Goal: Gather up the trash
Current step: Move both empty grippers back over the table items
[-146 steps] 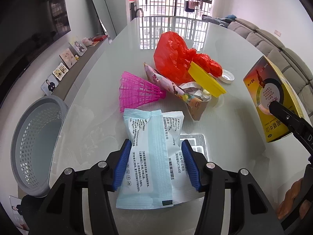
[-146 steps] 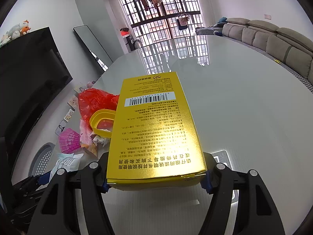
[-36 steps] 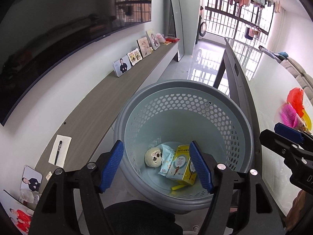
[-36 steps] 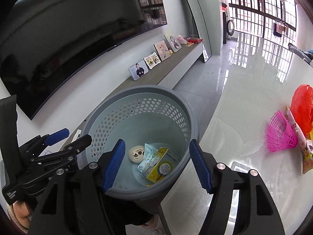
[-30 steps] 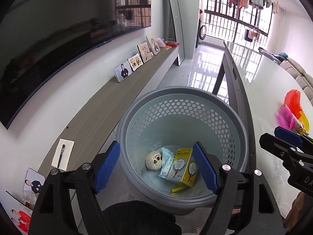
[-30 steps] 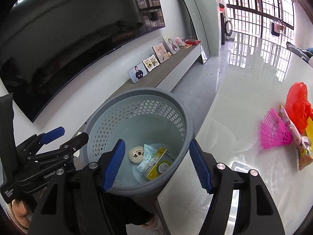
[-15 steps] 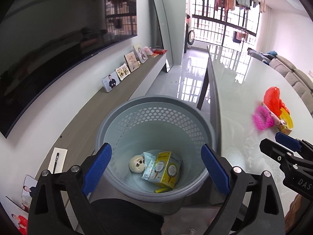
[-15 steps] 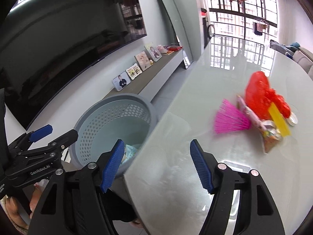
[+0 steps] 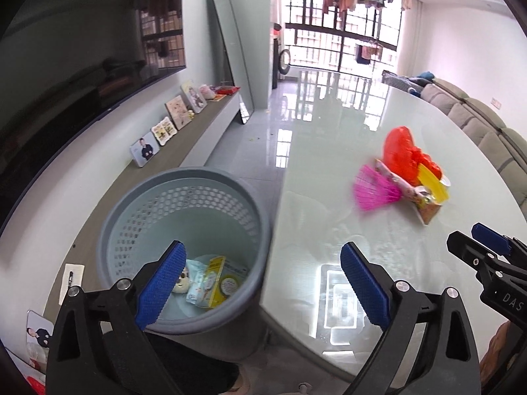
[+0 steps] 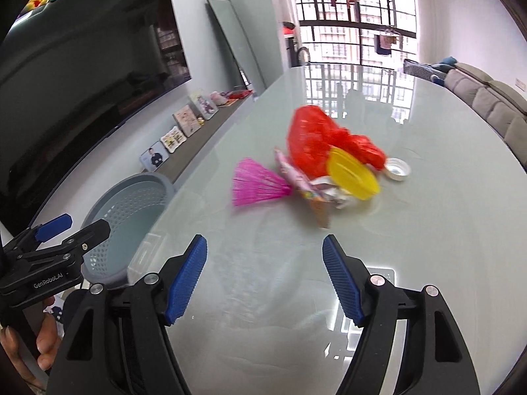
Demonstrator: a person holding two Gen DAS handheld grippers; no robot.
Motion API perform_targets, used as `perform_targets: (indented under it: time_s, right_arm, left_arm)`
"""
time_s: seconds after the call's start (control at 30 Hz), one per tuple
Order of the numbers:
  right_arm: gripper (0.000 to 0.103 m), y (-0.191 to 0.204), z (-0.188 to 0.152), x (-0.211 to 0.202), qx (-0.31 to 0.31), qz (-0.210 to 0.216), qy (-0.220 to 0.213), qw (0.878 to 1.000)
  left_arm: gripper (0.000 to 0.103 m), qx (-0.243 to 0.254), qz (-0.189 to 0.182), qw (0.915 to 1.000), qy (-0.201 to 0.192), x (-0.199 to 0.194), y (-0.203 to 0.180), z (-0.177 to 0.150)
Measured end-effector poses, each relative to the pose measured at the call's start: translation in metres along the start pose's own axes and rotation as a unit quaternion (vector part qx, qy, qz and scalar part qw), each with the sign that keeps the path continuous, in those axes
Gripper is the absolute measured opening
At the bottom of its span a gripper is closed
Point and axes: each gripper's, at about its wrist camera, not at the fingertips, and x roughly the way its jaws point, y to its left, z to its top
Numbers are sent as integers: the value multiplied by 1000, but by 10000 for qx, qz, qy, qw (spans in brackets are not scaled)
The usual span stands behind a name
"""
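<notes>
The left hand-held gripper (image 9: 260, 283) is spread wide with nothing between its blue pads. It hangs over the edge of the glass-topped table (image 9: 329, 197), with the grey perforated basket (image 9: 138, 197) below and to its left, standing on the floor beside the table. Inside the basket lie a yellow box (image 9: 219, 279), a pale blue packet (image 9: 197, 279) and a small round plush face (image 9: 181, 283), close together on the bottom.

The right hand-held gripper (image 10: 263, 279) is also wide open and holds nothing; it hovers above the table. Ahead of it, slightly blurred, the remaining trash sits in one cluster: a pink shuttlecock (image 10: 257, 182) nearest on the left, a printed wrapper (image 10: 296, 177) beside it, a red plastic bag (image 10: 316, 141) behind, a yellow lid (image 10: 352, 172) leaning in front of the bag, and a white cap (image 10: 397, 168) just to the right.
</notes>
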Motion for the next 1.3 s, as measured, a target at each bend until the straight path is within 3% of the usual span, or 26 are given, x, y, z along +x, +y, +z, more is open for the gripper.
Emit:
perform_targets:
  time_s: [0.53,1.3]
  right_arm:
    - [70,-92,-4,-4,557,-366,-11,9978]
    - [70,-142,26,25,585,-488,94,9971]
  left_arm:
    - [93,371,-265,9989,126,27,-80,16]
    - [93,370,-267,9984,337,60,-107,31]
